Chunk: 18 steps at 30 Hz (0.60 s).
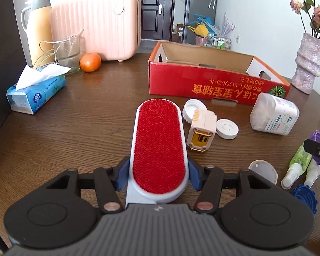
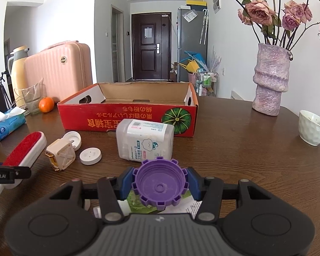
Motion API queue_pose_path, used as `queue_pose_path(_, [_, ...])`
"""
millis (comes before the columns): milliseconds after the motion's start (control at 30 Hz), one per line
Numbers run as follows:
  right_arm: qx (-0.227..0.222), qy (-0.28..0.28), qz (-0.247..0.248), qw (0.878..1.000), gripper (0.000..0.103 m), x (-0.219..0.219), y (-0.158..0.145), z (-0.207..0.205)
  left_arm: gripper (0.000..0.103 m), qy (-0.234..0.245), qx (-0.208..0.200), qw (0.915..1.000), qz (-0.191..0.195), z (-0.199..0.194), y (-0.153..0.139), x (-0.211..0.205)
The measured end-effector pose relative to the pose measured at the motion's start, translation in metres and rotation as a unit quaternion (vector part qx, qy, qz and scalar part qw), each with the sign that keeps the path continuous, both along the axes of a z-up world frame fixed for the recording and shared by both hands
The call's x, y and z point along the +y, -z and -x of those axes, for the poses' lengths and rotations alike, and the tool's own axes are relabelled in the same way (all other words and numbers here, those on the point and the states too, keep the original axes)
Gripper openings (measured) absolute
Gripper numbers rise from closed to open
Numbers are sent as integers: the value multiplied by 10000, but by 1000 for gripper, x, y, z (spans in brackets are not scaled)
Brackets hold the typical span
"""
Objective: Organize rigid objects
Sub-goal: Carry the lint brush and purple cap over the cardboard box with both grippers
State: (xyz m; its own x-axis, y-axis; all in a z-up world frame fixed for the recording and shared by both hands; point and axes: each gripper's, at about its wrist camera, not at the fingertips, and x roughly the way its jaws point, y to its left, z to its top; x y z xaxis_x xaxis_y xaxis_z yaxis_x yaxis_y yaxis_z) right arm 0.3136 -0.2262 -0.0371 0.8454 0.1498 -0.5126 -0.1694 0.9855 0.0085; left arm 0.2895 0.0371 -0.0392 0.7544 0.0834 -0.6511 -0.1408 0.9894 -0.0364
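- The lint brush (image 1: 159,145) is clamped by the left gripper (image 1: 157,176), its fingers closed on it, above the table (image 1: 85,128).
- The purple cap (image 2: 160,183) is pinched by the right gripper (image 2: 160,184), near the table's front edge.
- The red box (image 2: 128,106) is set open toward the far edge.

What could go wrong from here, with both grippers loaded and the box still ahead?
The left gripper clamps the lint brush near one end, so its long overhang might swing or slip. The right gripper pinches the purple cap by its notched rim; it could pop free. The white jar lies before the red box.

Black gripper (image 1: 159,171), blue jaws (ribbed grey housing)
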Motion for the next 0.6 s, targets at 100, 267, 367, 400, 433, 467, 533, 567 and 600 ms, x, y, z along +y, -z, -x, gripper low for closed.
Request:
queue_pose_path(100, [-53, -36, 15, 10000, 52, 5, -3, 3, 56, 72, -89, 9999, -13, 3, -6, -3])
queue_pose_path(267, [-127, -108, 7, 9999, 52, 11, -10, 6, 57, 153, -215, 9997, 3, 6, -17, -6])
queue_pose_path(367, [-153, -151, -28, 9998, 52, 14, -15, 6, 57, 204, -332, 9992, -7, 7, -28, -8])
queue_pose_path(400, [-161, -162, -37, 9997, 52, 14, -17, 5, 57, 231, -381, 9990, -15, 7, -31, -10])
queue_pose_path(433, [-174, -170, -37, 9997, 52, 15, -18, 4, 57, 249, -426, 9988, -27, 7, -35, -11])
queue_pose_path(467, [-188, -174, -37, 9997, 52, 16, -20, 4, 57, 265, -468, 9985, -39, 7, -39, -12])
queue_pose_path(533, [-213, -179, -50, 9996, 52, 17, -24, 2, 57, 297, -545, 9981, -45, 6, -46, -14])
queue_pose_path(567, [-232, -183, -50, 9996, 52, 18, -26, 1, 57, 302, -578, 9979, -43, 5, -49, -14])
queue_pose_path(600, [-261, -183, -46, 9995, 52, 19, -29, 0, 57, 304, -605, 9977, -35, 4, -52, -14])
